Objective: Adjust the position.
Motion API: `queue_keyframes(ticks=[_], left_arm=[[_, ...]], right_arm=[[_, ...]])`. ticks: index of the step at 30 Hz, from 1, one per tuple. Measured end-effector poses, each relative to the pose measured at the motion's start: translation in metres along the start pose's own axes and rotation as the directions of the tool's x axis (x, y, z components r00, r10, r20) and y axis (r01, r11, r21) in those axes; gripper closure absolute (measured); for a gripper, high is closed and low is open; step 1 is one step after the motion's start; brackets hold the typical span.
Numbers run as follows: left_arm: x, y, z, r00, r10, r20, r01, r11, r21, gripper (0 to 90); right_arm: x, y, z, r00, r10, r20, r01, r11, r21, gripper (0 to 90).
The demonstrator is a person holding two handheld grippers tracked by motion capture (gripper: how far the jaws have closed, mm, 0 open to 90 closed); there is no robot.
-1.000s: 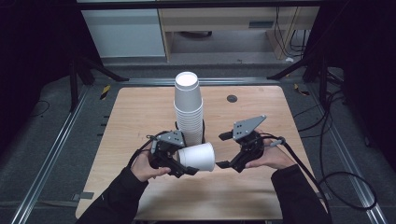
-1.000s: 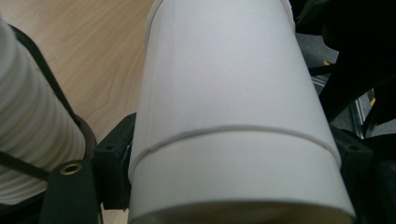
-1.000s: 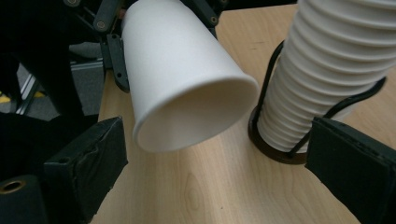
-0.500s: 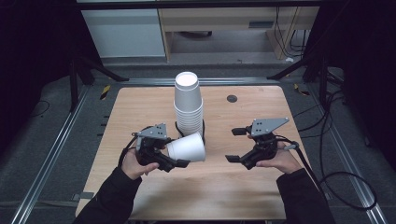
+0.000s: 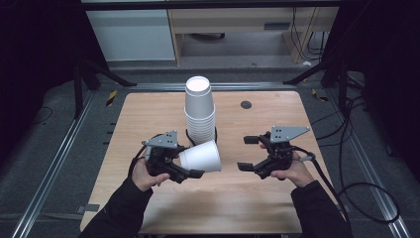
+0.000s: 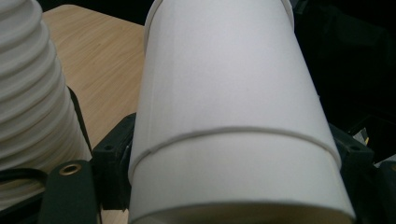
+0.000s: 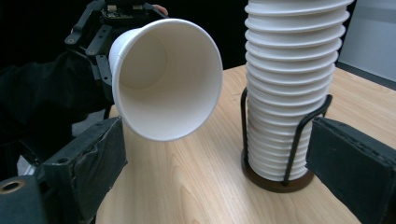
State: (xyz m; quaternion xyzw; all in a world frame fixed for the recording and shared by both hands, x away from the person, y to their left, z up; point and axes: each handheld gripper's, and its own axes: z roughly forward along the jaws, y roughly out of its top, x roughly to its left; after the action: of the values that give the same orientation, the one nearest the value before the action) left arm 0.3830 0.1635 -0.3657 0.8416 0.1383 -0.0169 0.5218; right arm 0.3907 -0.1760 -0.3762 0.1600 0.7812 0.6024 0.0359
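High view: the left gripper (image 5: 190, 171) holds a single white paper cup (image 5: 200, 156) on its side above the wooden counter (image 5: 148, 114), just in front of the tall stack of paper cups (image 5: 200, 110). Its fingers are clenched on the cup's narrow base end, so the open mouth points toward the right gripper (image 5: 250, 153). That sideways hold looks chosen to offer the rim to the other hand, or to keep the cup clear of the stack it sits beside.

In the left gripper view the cup wall (image 6: 224, 107) fills the space between the black fingers, pressed on both sides. In the right gripper view the cup's mouth (image 7: 166, 79) faces the camera, and the stack stands upside down in a black wire holder (image 7: 280, 154) that keeps it upright. The right gripper's fingers (image 7: 88, 158) stand released, well apart with nothing between them, apparently ready to receive.
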Motion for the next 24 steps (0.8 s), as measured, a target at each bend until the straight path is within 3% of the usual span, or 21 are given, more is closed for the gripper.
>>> queue_keyframes(ticks=[6, 12, 24], left_arm=[[-0.005, 0.004, 0.002, 0.9995, 0.021, 0.022, -0.021, 0.9997, -0.009, 21.6], [-0.006, 0.009, 0.006, 0.9987, 0.035, 0.038, -0.034, 0.9994, -0.01, 21.5], [-0.008, 0.011, 0.011, 0.9969, 0.049, 0.062, -0.049, 0.9988, -0.006, 21.6]], right_arm=[[0.002, -0.001, 0.004, 0.998, 0.021, -0.06, -0.023, 0.999, -0.025, 5.5], [0.008, 0.001, 0.009, 0.9942, 0.005, -0.108, -0.008, 1.0, -0.023, 4.9], [0.012, 0.002, 0.014, 0.9903, 0.007, -0.138, -0.013, 0.999, -0.043, 5.3]])
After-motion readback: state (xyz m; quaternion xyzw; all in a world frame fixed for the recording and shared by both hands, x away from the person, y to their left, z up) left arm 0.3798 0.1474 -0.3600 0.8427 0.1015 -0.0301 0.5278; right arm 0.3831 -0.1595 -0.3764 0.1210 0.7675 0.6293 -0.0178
